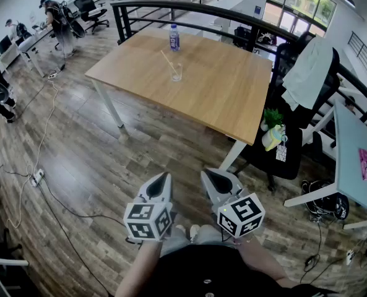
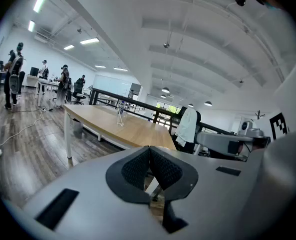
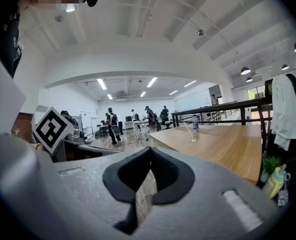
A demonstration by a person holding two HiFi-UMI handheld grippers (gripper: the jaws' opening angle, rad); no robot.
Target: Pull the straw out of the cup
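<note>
A clear cup with a pale straw leaning up and to the left stands on the far part of the wooden table. The same cup shows small in the left gripper view, and the cup again in the right gripper view. My left gripper and right gripper are held close to my body, well short of the table, over the floor. Both are shut with nothing between the jaws, as the left gripper and right gripper views show.
A water bottle stands behind the cup. A black railing runs behind the table. An office chair with a white garment stands at the right, with a small plant beside it. Cables lie on the floor at the left. People stand at desks far left.
</note>
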